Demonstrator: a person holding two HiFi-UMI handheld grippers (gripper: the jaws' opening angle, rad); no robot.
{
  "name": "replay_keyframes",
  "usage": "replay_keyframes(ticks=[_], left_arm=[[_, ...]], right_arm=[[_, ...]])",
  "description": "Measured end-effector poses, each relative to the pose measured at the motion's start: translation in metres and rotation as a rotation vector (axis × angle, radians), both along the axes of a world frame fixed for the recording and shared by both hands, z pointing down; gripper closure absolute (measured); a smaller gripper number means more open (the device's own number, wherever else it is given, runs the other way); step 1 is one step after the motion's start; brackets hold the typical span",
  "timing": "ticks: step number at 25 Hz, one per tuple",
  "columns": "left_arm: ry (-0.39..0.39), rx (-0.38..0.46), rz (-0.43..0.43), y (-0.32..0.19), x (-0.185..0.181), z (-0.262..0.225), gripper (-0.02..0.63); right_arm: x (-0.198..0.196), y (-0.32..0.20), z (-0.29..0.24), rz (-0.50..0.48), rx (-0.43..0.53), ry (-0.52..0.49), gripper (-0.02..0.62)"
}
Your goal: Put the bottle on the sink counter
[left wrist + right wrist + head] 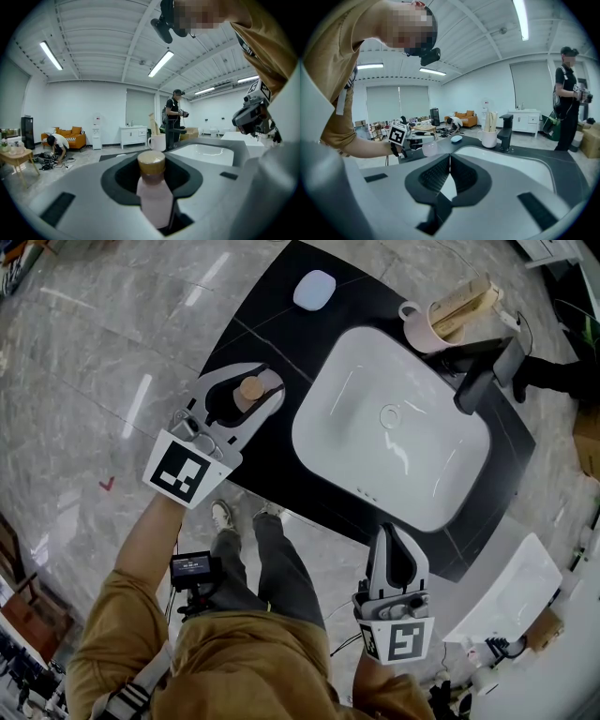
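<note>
The left gripper [255, 392] has the tan-capped bottle [249, 389] between its jaws, over the black counter's [272, 324] left corner, just beside the white sink [422, 465]. The right gripper [389, 532] hangs at the near edge, jaws together.

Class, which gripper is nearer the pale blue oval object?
Left. The left gripper, holding the bottle, is over the counter end where the pale blue oval object lies; the right gripper is by the basin's near edge.
</note>
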State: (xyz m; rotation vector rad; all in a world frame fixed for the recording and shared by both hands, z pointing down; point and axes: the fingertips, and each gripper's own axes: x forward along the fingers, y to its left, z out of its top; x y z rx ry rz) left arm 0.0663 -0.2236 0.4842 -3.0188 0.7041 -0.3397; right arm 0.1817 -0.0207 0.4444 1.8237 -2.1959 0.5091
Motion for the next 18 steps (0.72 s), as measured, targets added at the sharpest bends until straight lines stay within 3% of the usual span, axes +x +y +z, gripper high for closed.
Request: replay_keyframes(ticks=[18], left_arm=[[-0.034, 0.01, 0.008, -0.002, 0.005, 0.016, 0.48]], right_arm=[[0.012, 0.001, 0.005, 0.018, -0.01, -0.004, 0.589]])
